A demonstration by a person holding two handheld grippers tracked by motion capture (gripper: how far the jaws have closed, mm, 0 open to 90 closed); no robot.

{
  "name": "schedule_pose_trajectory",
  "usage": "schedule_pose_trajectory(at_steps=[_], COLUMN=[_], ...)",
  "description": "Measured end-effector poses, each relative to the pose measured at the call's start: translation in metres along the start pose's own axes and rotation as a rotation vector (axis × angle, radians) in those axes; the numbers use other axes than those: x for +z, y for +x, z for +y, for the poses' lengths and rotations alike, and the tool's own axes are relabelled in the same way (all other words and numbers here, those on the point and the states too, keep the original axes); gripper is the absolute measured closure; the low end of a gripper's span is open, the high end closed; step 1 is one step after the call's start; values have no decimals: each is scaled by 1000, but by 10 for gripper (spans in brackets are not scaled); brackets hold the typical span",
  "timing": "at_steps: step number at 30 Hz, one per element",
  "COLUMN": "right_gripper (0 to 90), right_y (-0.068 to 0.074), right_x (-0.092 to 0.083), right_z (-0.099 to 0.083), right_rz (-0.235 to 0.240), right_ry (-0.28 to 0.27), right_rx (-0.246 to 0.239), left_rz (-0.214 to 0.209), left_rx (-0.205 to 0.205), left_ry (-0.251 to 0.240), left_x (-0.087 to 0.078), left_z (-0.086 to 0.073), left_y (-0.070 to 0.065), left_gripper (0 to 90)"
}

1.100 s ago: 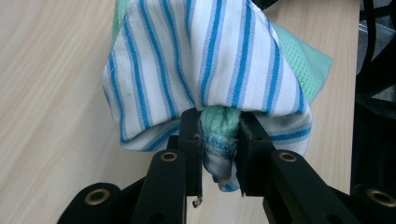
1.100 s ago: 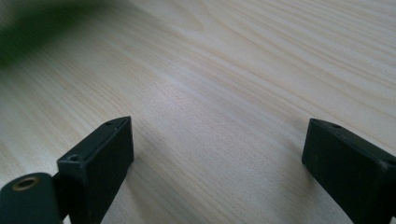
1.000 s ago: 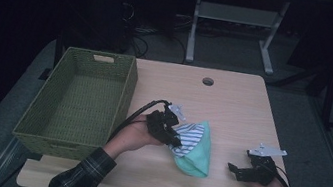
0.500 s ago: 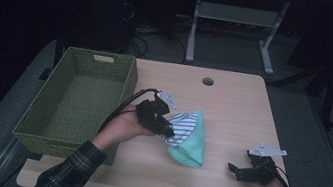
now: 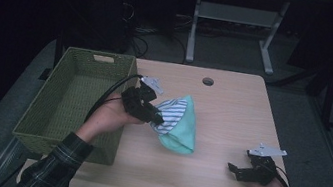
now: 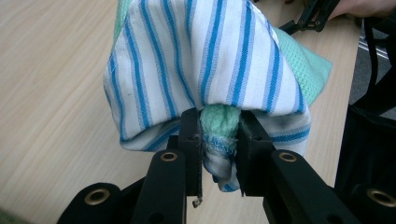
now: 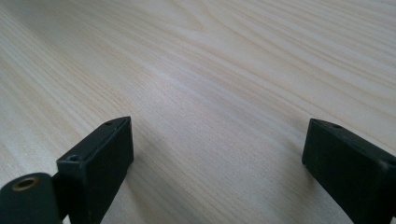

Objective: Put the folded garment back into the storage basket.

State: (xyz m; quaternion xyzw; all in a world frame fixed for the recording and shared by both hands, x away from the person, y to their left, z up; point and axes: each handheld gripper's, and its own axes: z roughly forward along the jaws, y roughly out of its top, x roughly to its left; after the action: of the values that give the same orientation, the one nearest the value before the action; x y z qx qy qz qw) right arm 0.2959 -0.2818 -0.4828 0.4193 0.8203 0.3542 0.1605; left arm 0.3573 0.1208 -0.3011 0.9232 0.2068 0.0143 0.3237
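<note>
Holding a bunched pinch of two cloths, my left gripper (image 5: 156, 118) has its jaws clamped narrow on a gather of the striped cloth (image 6: 201, 60) and the mint-green cloth (image 5: 182, 134) together; in the left gripper view the green weave is squeezed between the pads with striped hem poking out below. The bundle hangs from that pinch above the table (image 5: 233, 109), just right of the basket (image 5: 39, 119), and from the high view I cannot tell whether its low end touches the wood. I judge both pieces light, soft and limp: they will drape, swing and sag rather than keep any shape, and the smooth striped layer could slide out of a shallow grip. A deep bite on a thick gather, as I have now, seems the safest hold; a single edge would likely slip. My right gripper (image 5: 248, 173) rests low near the table's front right corner, jaws spread wide with nothing between them, bare wood ahead in its own view. The woven green basket stands at the table's left edge with its long side next to my left hand (image 5: 110, 115), and what I can see of its inside holds nothing.
</note>
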Motion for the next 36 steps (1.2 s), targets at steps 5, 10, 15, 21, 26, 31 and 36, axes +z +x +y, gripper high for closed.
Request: schedule_pose_trajectory(at_steps=[5,10,15,21,26,31,36], right_gripper=[84,84,84,84,85,84,84], right_y=[0,0,0,0,0,0,0], right_x=[0,0,0,0,0,0,0], right_z=[0,0,0,0,0,0,0], right_rz=[0,0,0,0,0,0,0], right_ry=[0,0,0,0,0,0,0], right_rx=[0,0,1,1,1,1,0], left_rz=[16,43,65,90,116,140,165], left_rx=[-8,-35,-56,-81,-100,-126,-155], left_ry=[-4,-11,-26,-37,-40,-47,-56], left_x=[-16,-31,-45,-61,-73,-85,-95], left_z=[-2,-7,-13,-21,-28,-35,-45], left_y=[6,11,17,24,28,33,39], left_gripper=[742,742,742,742,742,742,742])
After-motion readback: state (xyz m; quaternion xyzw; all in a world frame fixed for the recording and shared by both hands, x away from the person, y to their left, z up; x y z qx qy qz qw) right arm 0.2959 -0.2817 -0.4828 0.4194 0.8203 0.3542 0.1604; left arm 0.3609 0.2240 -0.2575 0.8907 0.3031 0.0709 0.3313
